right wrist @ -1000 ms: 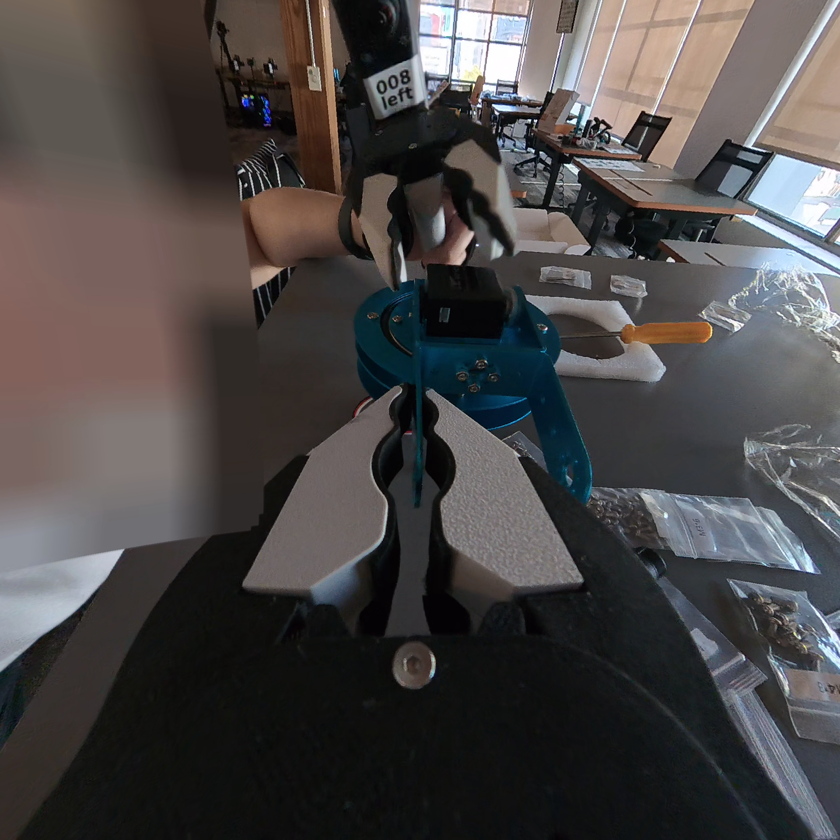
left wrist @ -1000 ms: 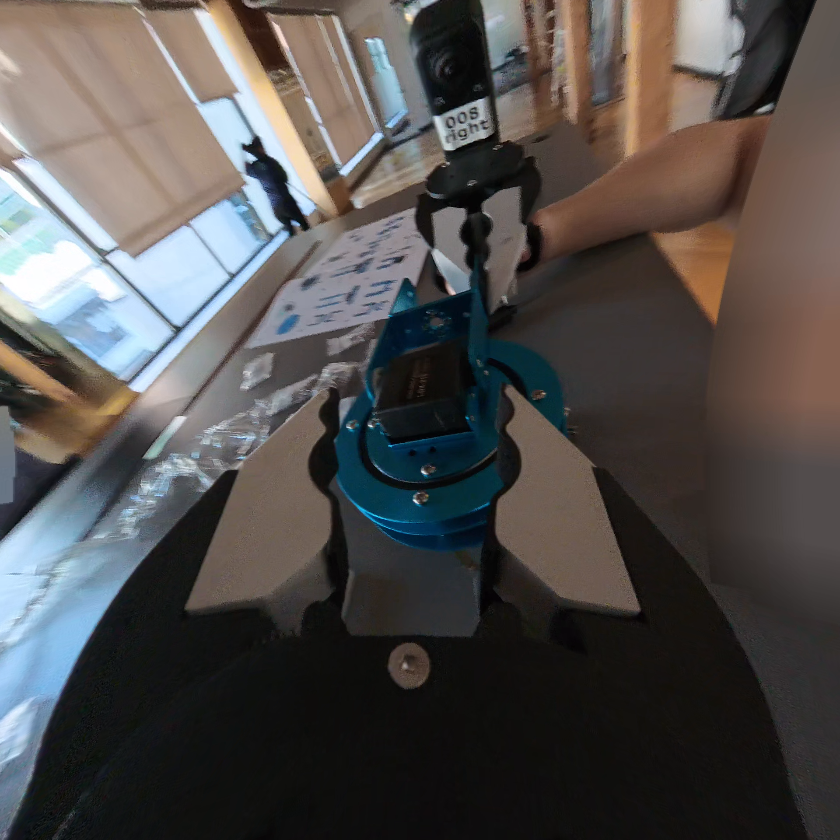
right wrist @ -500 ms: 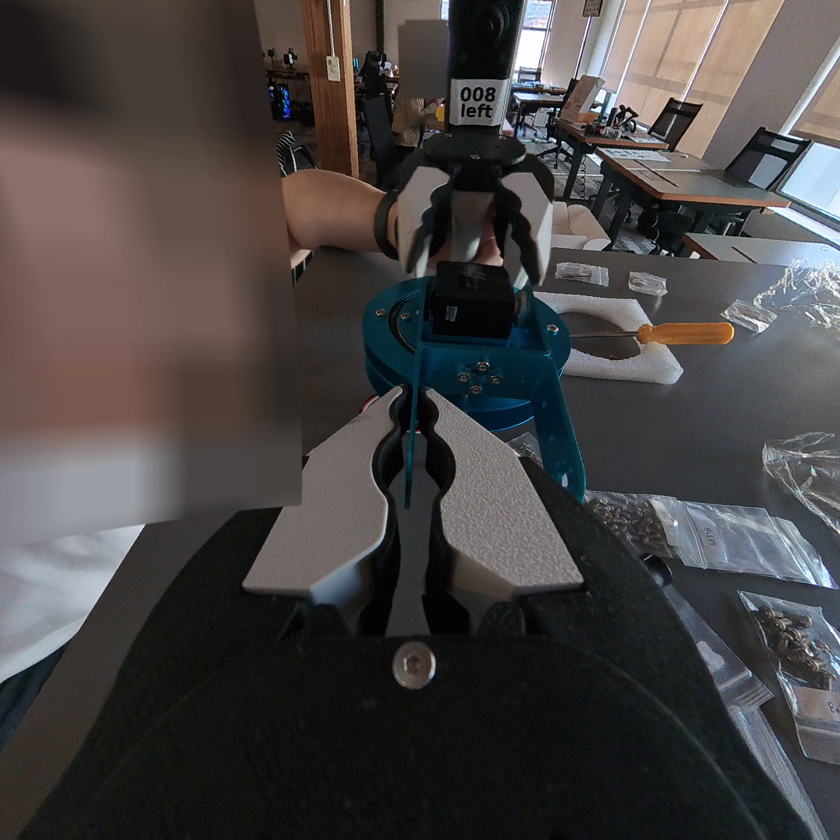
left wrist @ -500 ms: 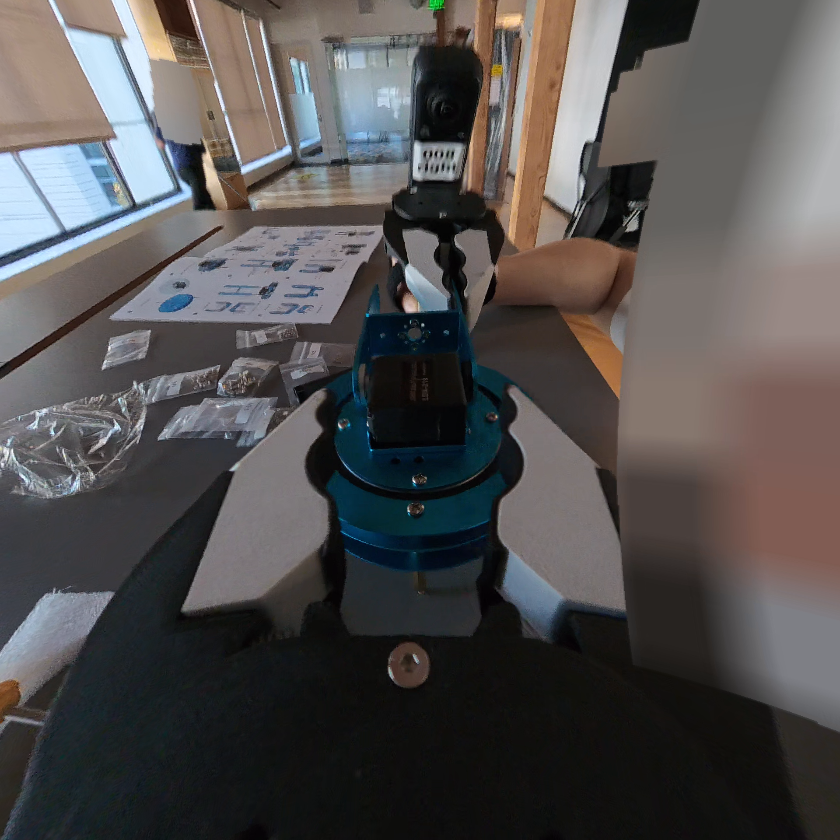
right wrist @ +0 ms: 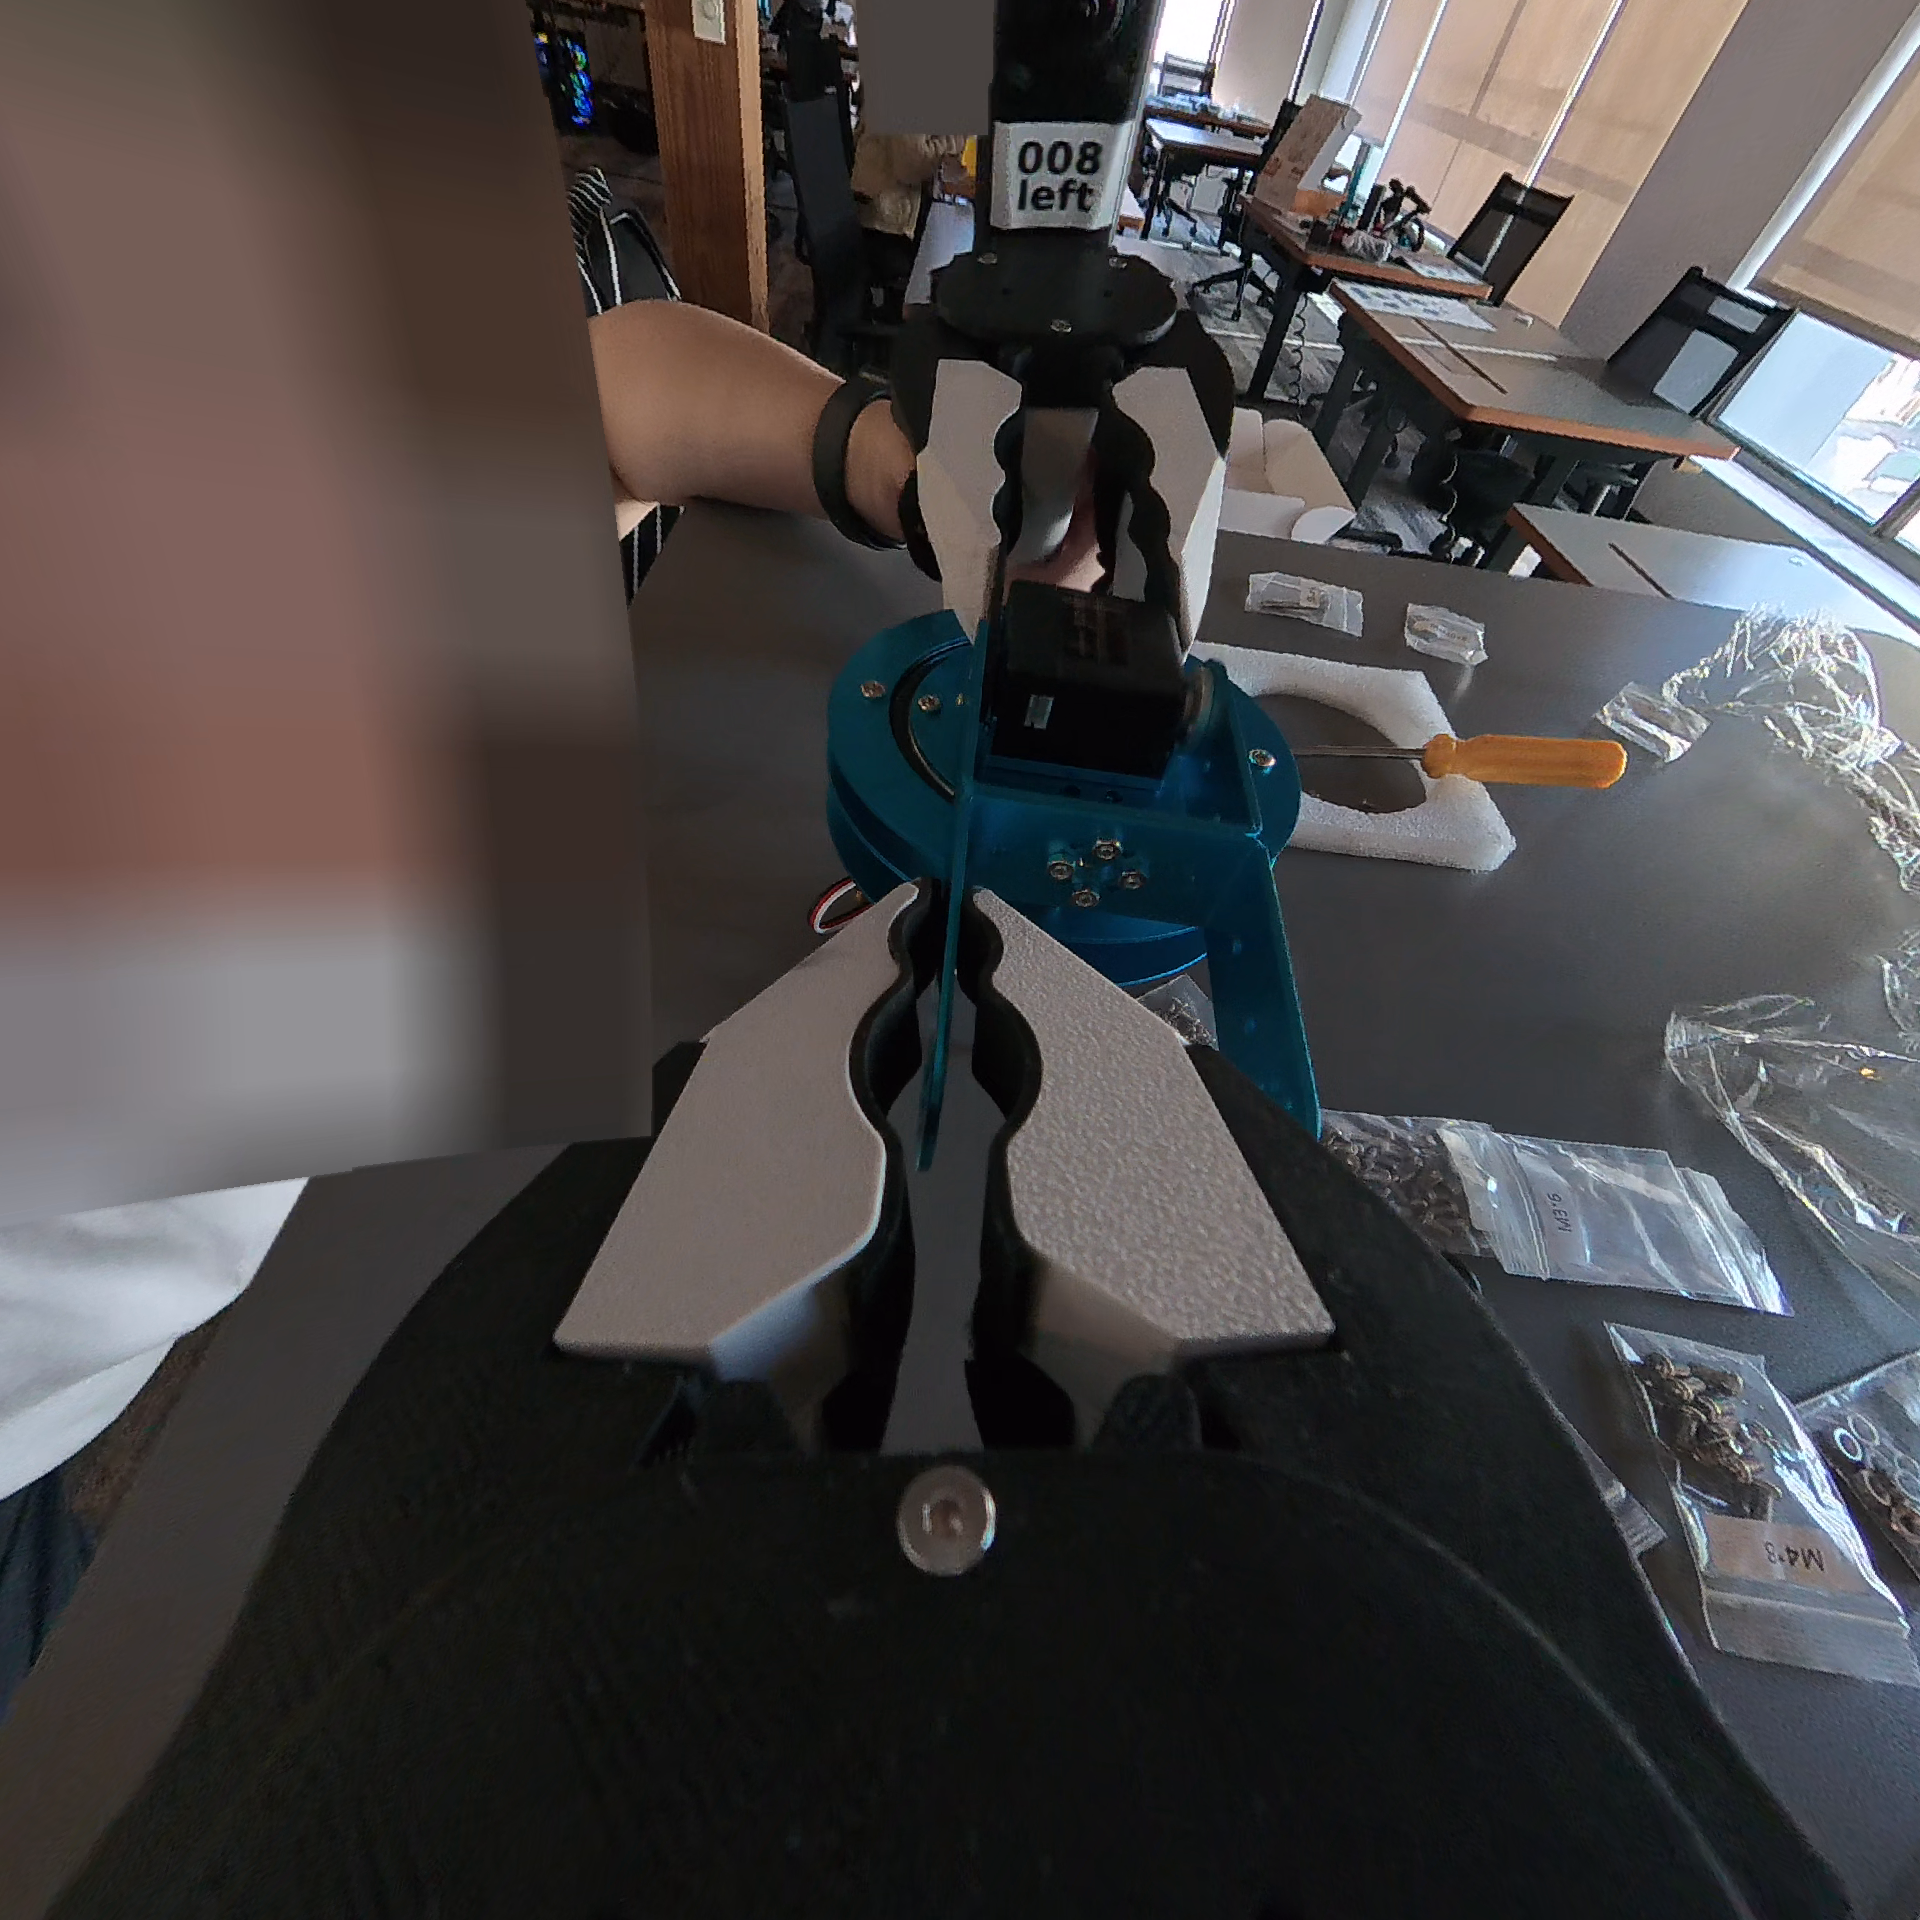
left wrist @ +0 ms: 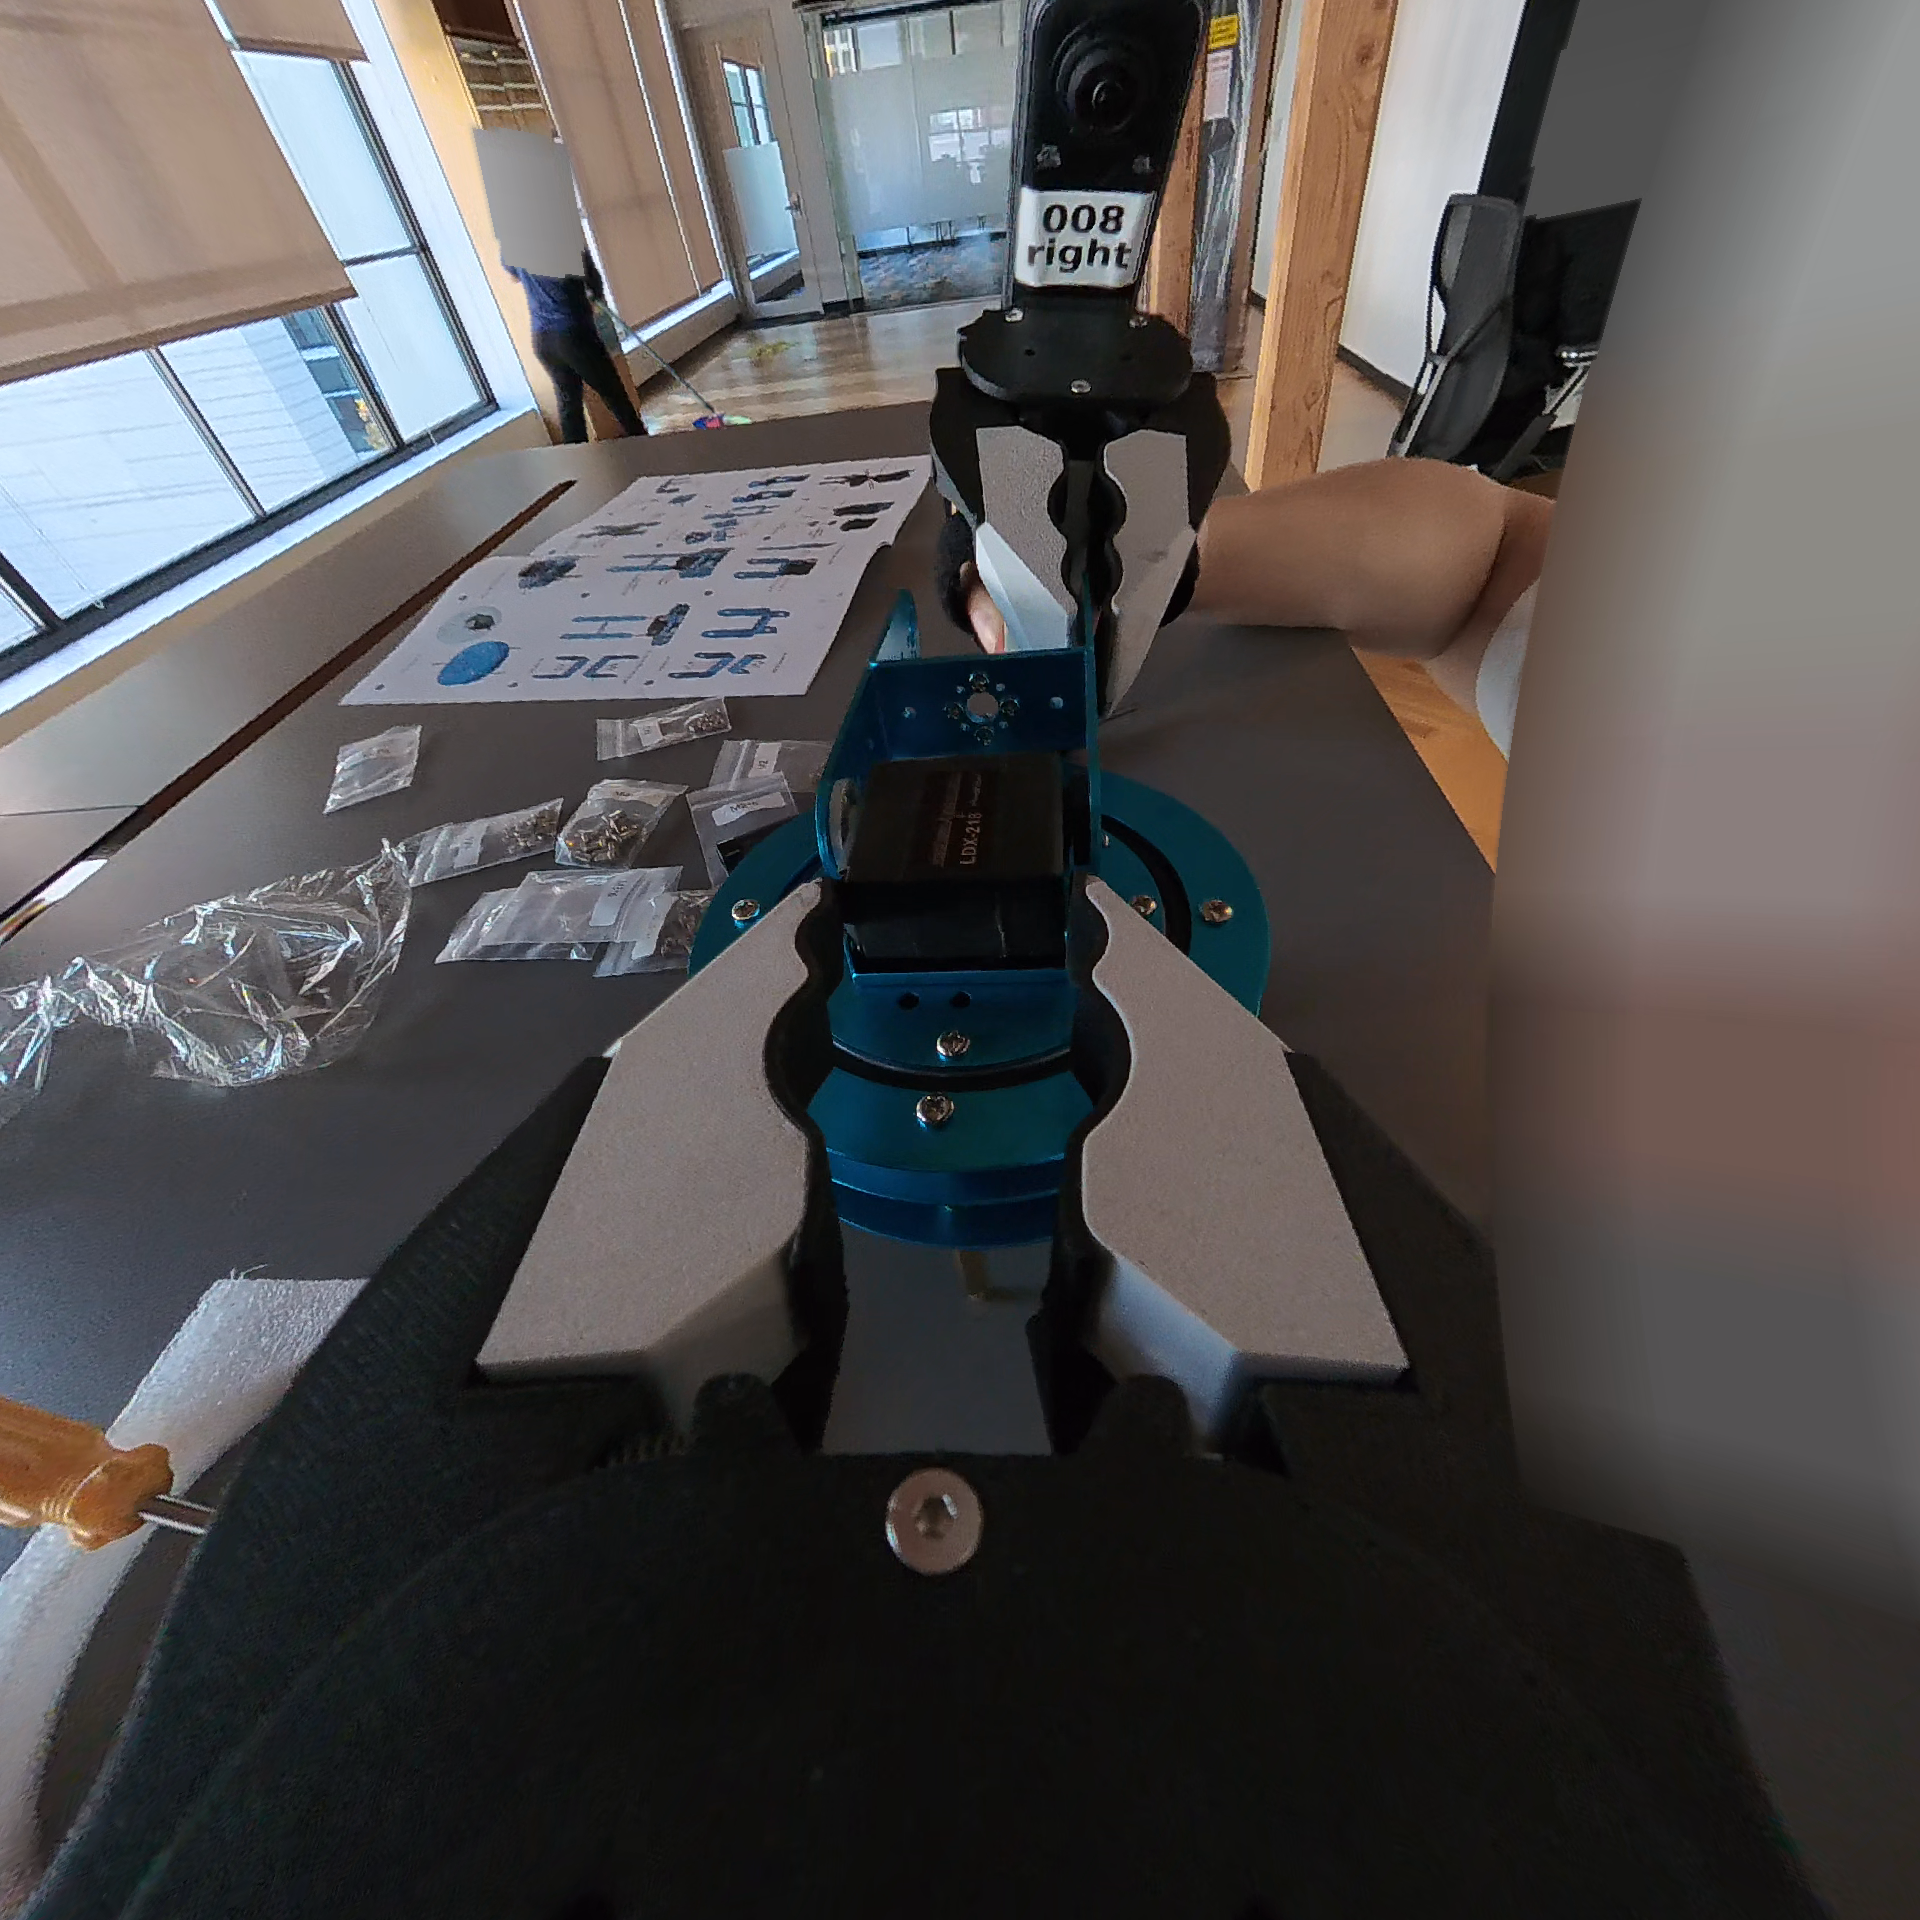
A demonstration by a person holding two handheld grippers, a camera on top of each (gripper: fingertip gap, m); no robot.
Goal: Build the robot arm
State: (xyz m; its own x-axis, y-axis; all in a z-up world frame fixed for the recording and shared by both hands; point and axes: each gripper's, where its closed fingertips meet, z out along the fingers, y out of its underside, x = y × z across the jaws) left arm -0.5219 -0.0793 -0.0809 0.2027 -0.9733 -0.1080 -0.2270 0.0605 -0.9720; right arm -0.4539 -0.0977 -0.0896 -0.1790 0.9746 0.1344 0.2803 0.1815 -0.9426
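The left tongs (left wrist: 948,935) stand wide apart on either side of the black servo block (left wrist: 956,852) mounted on the round blue metal base (left wrist: 1195,935), which sits on the dark grey surface (left wrist: 312,1143). The right tongs (right wrist: 948,925) are nearly closed, pinching one thin arm of the blue U-shaped metal bracket (right wrist: 1143,852) that straddles the servo.

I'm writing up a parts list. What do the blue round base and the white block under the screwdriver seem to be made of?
Blue round base: probably anodised metal, given its even satin sheen and crisp machined edges. White block: likely packing foam, matte and grainy, with a cut-out hole.
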